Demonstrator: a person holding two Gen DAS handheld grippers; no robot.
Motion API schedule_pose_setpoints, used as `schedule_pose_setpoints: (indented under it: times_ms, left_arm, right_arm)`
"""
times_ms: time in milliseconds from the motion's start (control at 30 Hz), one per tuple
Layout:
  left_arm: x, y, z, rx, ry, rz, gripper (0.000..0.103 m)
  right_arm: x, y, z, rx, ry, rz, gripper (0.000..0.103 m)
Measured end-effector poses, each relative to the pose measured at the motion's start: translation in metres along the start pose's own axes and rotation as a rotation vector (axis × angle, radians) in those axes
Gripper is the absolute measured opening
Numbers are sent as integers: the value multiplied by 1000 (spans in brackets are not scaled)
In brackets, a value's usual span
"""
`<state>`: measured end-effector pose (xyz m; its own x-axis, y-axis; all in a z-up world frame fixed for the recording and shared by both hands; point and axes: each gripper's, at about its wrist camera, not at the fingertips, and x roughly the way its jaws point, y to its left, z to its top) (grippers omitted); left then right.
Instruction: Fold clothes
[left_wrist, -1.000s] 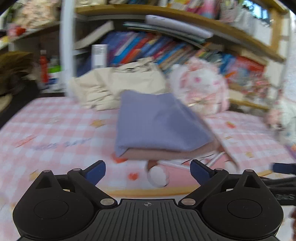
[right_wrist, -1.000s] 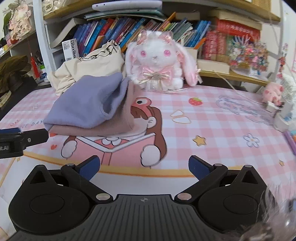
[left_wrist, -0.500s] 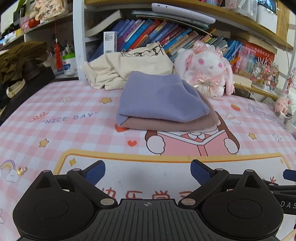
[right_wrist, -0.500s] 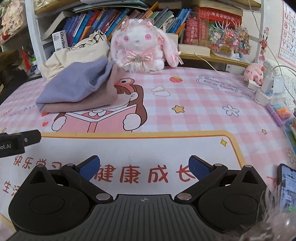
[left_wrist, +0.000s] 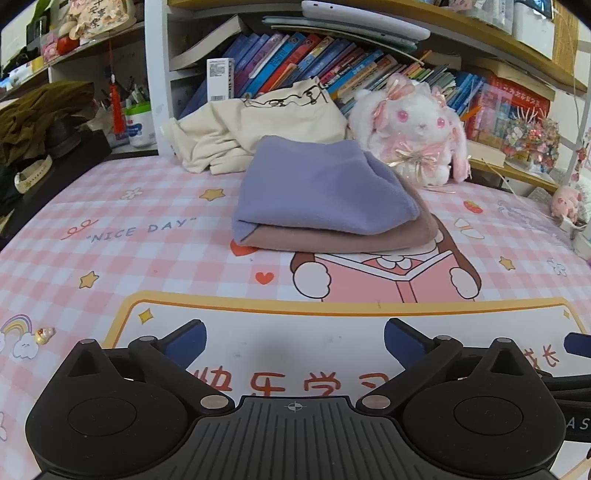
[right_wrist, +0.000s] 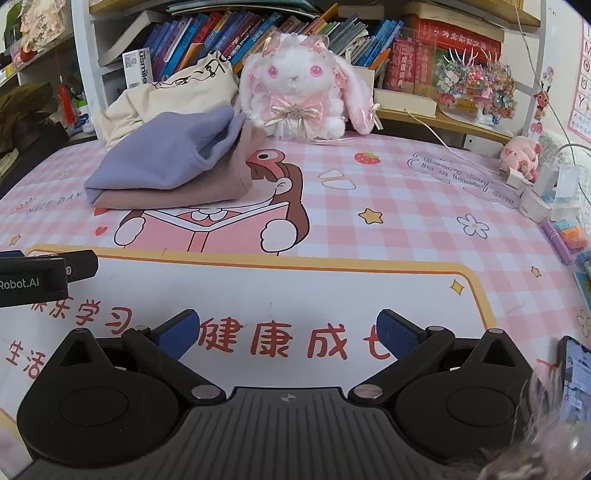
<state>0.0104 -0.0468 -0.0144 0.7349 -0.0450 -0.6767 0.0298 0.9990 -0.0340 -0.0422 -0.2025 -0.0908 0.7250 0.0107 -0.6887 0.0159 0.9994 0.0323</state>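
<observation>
A folded lavender cloth (left_wrist: 317, 192) lies on a folded mauve cloth (left_wrist: 347, 240) on the pink checked mat (left_wrist: 147, 236), well ahead of both grippers. The stack also shows in the right wrist view, lavender (right_wrist: 162, 158) over mauve (right_wrist: 192, 195), far left. A crumpled cream garment (left_wrist: 258, 125) lies behind the stack; it shows in the right wrist view (right_wrist: 177, 92) too. My left gripper (left_wrist: 293, 338) is open and empty above the mat's white panel. My right gripper (right_wrist: 286, 330) is open and empty beside it. The left gripper's side (right_wrist: 40, 277) shows at the right view's left edge.
A white plush rabbit (left_wrist: 410, 129) sits behind the stack, right. Bookshelves (left_wrist: 295, 55) fill the back. A small pink pig toy (right_wrist: 521, 155), white adapters and cables (right_wrist: 543, 184) and a phone (right_wrist: 576, 373) lie along the right. Dark items (left_wrist: 37, 122) sit at the left.
Both grippers have pulled back toward the near edge of the mat, away from the folded stack, which stays put. Both stay open and empty.
</observation>
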Motion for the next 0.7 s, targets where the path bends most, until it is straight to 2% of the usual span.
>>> schedule_pose_setpoints:
  times_ms: [700]
  left_arm:
    - [4, 9, 3, 9, 21, -6, 103]
  right_arm:
    - [6, 8, 3, 11, 24, 8, 103]
